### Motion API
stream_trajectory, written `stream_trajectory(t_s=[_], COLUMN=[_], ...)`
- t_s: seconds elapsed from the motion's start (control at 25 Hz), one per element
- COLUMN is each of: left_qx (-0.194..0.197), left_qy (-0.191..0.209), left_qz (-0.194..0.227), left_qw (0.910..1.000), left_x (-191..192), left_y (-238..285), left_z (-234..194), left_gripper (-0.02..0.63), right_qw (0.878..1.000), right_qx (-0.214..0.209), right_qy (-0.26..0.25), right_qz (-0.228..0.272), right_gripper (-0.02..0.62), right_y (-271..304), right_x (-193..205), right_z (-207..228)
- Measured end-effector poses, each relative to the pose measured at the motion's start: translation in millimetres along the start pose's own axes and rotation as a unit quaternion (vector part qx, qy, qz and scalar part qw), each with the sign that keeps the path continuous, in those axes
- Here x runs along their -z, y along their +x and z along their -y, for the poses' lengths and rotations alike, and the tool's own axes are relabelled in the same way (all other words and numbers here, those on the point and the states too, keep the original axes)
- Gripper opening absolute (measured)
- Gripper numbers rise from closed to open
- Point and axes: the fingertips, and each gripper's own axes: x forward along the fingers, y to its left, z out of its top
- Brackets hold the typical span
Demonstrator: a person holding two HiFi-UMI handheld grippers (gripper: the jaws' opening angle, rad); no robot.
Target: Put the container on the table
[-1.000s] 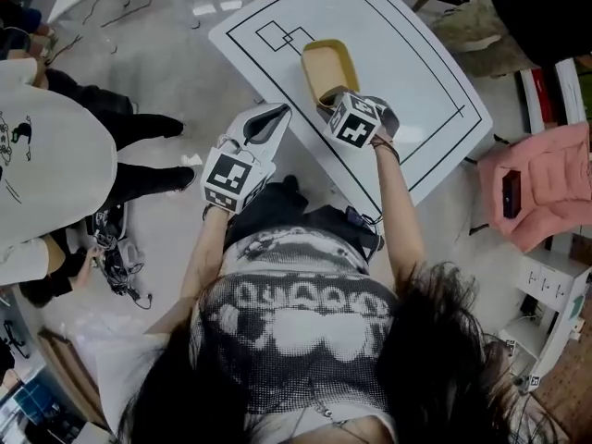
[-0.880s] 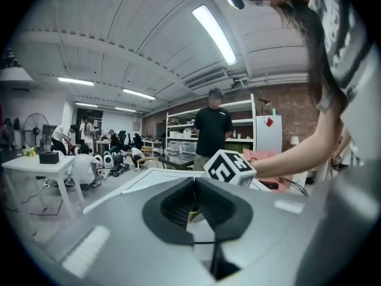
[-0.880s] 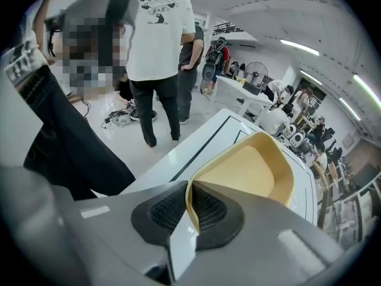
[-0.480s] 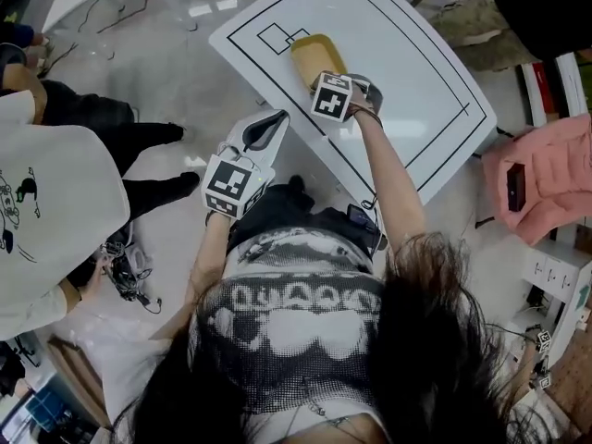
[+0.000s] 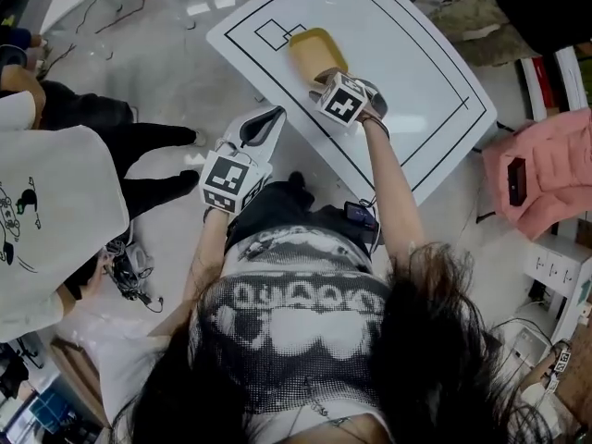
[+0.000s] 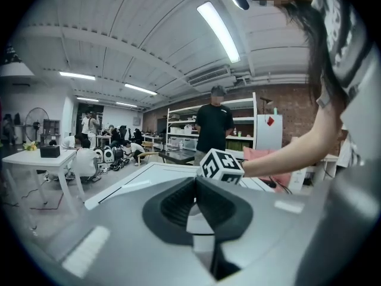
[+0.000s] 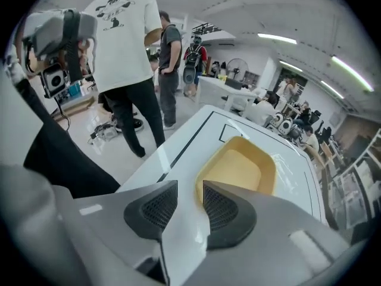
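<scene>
A yellow container (image 5: 314, 52) rests upright on the white table (image 5: 416, 63), near its left corner. My right gripper (image 5: 321, 80) is at the container's near rim, and its jaws are opening. In the right gripper view the container (image 7: 238, 171) lies just beyond the right gripper (image 7: 189, 204); its near rim runs under the right pad, and a gap of bare table shows between the pads. My left gripper (image 5: 268, 118) hangs off the table's near edge with nothing in it. In the left gripper view the left gripper (image 6: 194, 189) is shut, pads meeting.
Black lines are drawn on the tabletop. A person in a white shirt (image 5: 46, 202) stands on the left, seen also in the right gripper view (image 7: 128, 58). A pink jacket (image 5: 536, 178) lies to the right of the table. Cables (image 5: 125, 266) lie on the floor.
The right gripper carried the tilted container further onto the table and set it flat. Its jaws have parted. The left gripper has stayed where it was.
</scene>
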Motion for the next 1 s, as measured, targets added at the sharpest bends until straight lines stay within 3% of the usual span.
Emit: stream_trajectory(t_s=[0.2, 0.48, 0.72, 1.0], left_qx=[0.012, 0.013, 0.003, -0.015], left_qy=[0.004, 0.003, 0.005, 0.009], left_qz=[0.004, 0.006, 0.009, 0.016], left_qw=[0.9999, 0.9999, 0.9999, 0.9997], left_x=[1, -6, -8, -11], left_y=[-3, 4, -4, -15], left_z=[20, 40, 75, 137], left_gripper=[0.000, 0.000, 0.000, 0.000], right_qw=[0.995, 0.968, 0.954, 0.947], right_qx=[0.039, 0.085, 0.101, 0.100], right_qy=[0.050, 0.137, 0.152, 0.148], right_qz=[0.075, 0.195, 0.240, 0.266], right_gripper=[0.138, 0.103, 0.089, 0.080], right_y=[-42, -116, -178, -235], right_x=[-9, -13, 10, 51], right_z=[-14, -33, -70, -120])
